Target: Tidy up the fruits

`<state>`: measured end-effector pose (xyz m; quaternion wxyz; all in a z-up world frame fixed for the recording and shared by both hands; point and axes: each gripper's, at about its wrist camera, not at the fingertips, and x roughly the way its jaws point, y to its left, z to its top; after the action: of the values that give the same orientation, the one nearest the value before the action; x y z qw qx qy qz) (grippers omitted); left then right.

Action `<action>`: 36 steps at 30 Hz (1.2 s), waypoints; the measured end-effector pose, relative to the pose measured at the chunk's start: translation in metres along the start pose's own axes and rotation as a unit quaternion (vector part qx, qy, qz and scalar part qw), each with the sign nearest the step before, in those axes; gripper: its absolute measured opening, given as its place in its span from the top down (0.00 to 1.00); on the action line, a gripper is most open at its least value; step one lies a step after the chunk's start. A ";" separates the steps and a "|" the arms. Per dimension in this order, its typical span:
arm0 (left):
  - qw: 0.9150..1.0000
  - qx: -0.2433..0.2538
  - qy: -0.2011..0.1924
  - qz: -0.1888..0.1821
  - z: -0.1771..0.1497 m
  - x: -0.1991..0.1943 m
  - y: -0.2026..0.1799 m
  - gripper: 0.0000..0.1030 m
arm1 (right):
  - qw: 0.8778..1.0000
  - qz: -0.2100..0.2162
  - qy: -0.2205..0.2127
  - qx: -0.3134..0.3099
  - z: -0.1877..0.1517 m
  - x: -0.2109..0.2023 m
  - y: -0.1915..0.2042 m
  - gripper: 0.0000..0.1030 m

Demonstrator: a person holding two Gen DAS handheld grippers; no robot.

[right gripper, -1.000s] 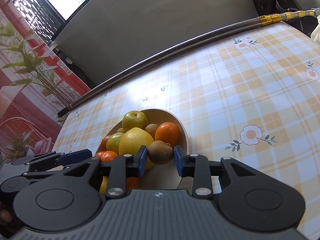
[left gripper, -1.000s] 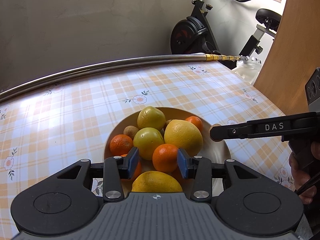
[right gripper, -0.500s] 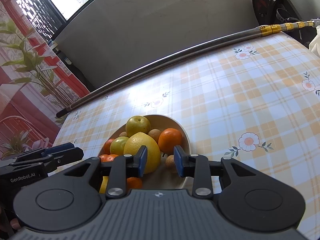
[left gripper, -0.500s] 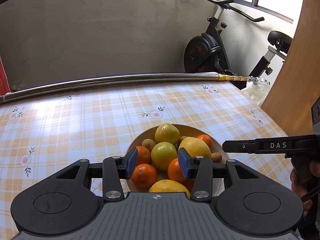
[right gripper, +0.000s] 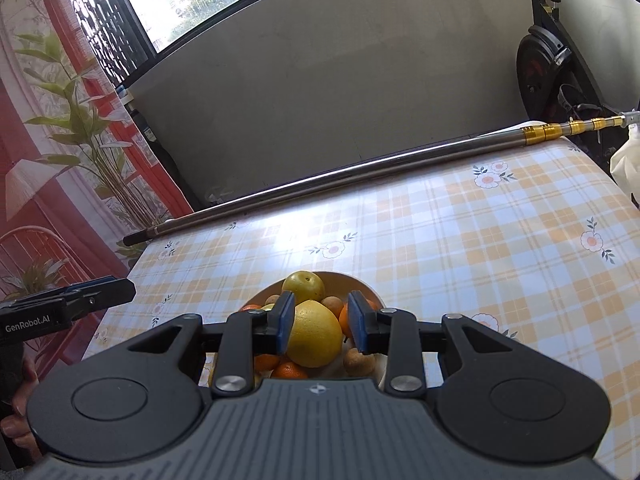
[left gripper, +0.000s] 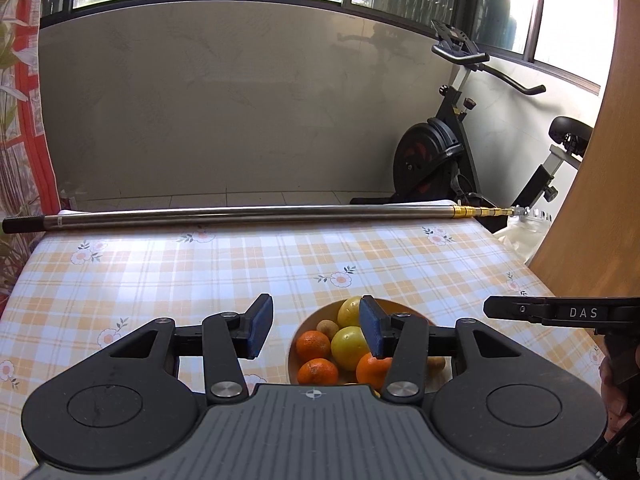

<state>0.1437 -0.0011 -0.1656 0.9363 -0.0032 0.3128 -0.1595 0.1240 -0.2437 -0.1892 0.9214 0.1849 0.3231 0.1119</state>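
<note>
1. Your left gripper, black with blue pads, hangs above a table covered in an orange-and-white checked floral cloth. Its jaws are opening, with a clear gap between them, and they hold nothing.
2. Your right gripper, of the same make, is above the table too. Its jaws stand a little apart, and nothing is gripped between the pads.
3. A round tan bowl sits on the cloth below both grippers, near the edge closest to you, piled with fruit.
4. In the bowl lie a large yellow grapefruit, a yellow-green apple, several small orange mandarins and brown fuzzy kiwis.
5. A long silver metal pole with a gold-ringed tip lies along the table's far edge.
6. A black exercise bike stands on the floor beyond the table, by a plain grey wall.
7. Part of your hand shows at the left of the right wrist view.
</note>
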 end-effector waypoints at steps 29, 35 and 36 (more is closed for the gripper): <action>0.989 0.037 -0.132 0.054 0.024 -0.187 -0.046 0.00 | 0.987 0.016 -0.125 -0.098 0.012 -0.155 0.103 0.00; 0.985 0.048 -0.152 0.069 0.027 -0.204 -0.060 0.00 | 0.983 0.015 -0.140 -0.116 0.013 -0.169 0.117 0.00; 0.984 0.049 -0.155 0.070 0.027 -0.206 -0.062 0.00 | 0.983 0.016 -0.142 -0.117 0.013 -0.171 0.118 0.00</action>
<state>-0.0140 -0.0001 -0.0166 0.9814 0.0398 0.1554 -0.1059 -0.0089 -0.1961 -0.0368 0.9712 0.0953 0.1709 0.1361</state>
